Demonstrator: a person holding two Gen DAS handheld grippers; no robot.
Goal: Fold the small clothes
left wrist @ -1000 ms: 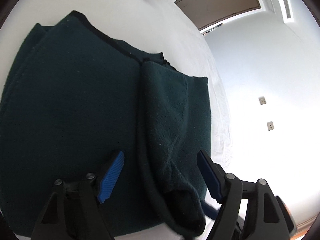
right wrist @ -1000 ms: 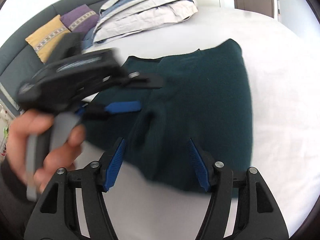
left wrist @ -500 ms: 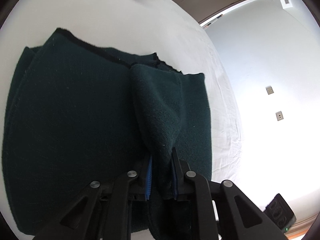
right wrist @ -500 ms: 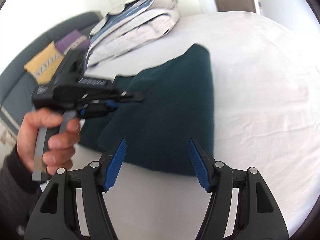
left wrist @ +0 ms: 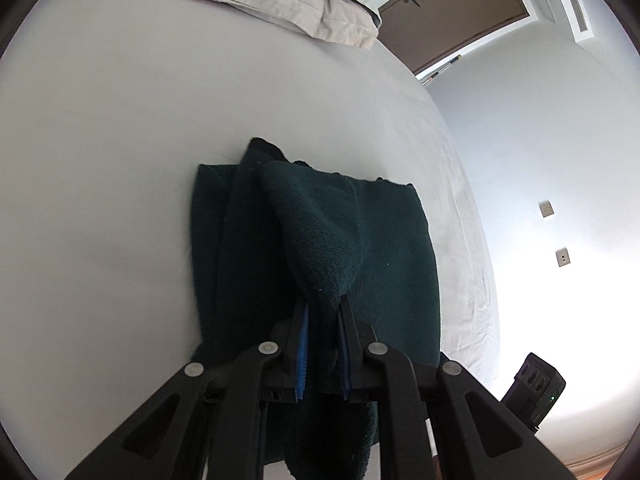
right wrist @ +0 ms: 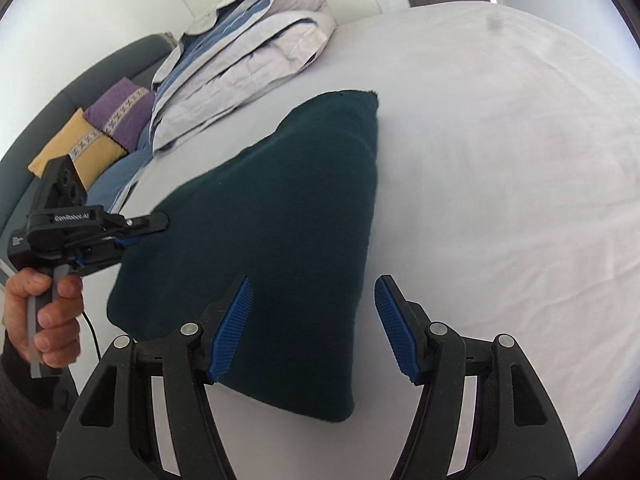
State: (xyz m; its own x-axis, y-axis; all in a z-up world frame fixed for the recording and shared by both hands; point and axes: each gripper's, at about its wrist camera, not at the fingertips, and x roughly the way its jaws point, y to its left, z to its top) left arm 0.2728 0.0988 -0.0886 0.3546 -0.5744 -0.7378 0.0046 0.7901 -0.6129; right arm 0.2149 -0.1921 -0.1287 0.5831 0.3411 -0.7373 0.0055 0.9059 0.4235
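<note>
The left gripper (left wrist: 323, 312) has its jaws closing, nearly together, on a bunched fold of the dark green garment (left wrist: 320, 240), lifting that fold above the rest of the cloth. The right gripper (right wrist: 312, 328) hovers with its jaws partly open and nothing pinched, its left pad over the garment's near edge and its right pad over the white bed (right wrist: 500, 160). The garment lies on the bed, with folded bedding (right wrist: 248, 52) beyond it and 2 cushions (right wrist: 100, 128) further left.
</note>
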